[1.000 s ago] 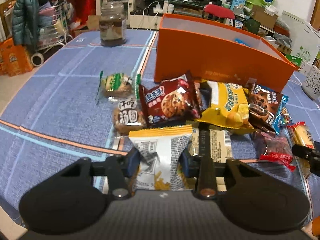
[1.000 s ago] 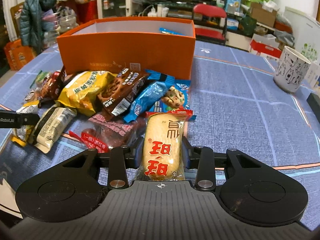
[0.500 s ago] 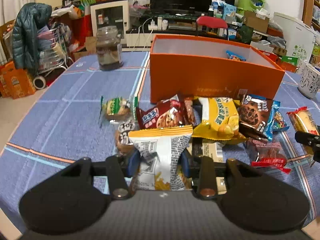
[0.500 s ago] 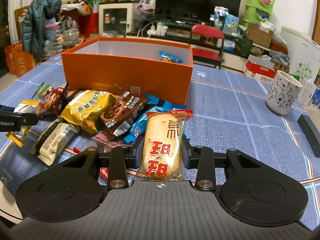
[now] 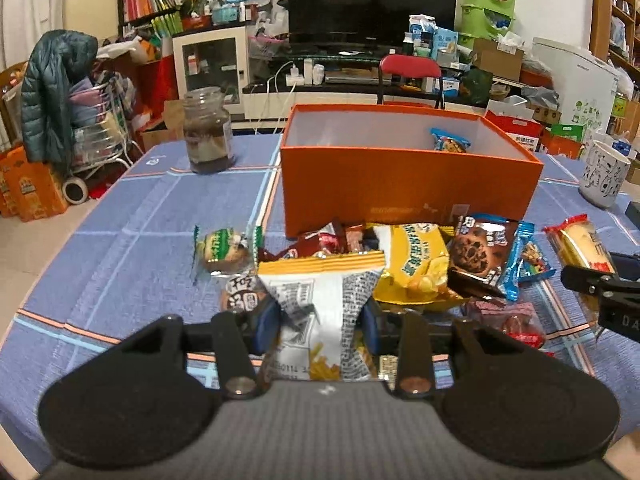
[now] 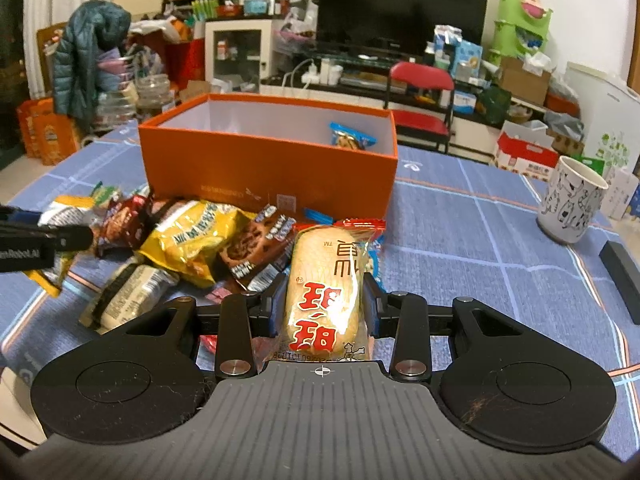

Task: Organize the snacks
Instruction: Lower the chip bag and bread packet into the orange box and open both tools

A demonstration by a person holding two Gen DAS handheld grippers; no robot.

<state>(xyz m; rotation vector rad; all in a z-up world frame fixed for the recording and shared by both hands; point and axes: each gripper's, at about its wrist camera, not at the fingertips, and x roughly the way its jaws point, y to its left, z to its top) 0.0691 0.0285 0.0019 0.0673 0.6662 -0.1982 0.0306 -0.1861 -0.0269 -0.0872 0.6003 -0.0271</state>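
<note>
My left gripper [image 5: 320, 324] is shut on a white snack packet with an orange top edge [image 5: 320, 292], held above the table. My right gripper [image 6: 325, 304] is shut on a long rice-cracker packet with red lettering [image 6: 326, 280], also lifted. The open orange box [image 5: 404, 184] [image 6: 264, 176] stands behind the snack pile and holds one blue cookie packet [image 5: 449, 141] [image 6: 351, 137]. In front of the box lie a yellow bag [image 5: 418, 264] [image 6: 192, 240], a dark chocolate-cookie packet [image 5: 478, 248] [image 6: 256, 248] and several other snacks. The right gripper with its packet [image 5: 580, 246] shows at the left wrist view's right edge.
A dark glass jar [image 5: 208, 132] stands at the back left of the blue tablecloth [image 5: 120, 220]. A white patterned mug [image 6: 570, 200] and a black bar [image 6: 622, 276] sit to the right. Two round biscuit packets [image 5: 224, 246] lie left of the pile. Cluttered furniture stands beyond the table.
Both grippers have risen with their packets still gripped, and both views now look more level, so the inside of the orange box shows more.
</note>
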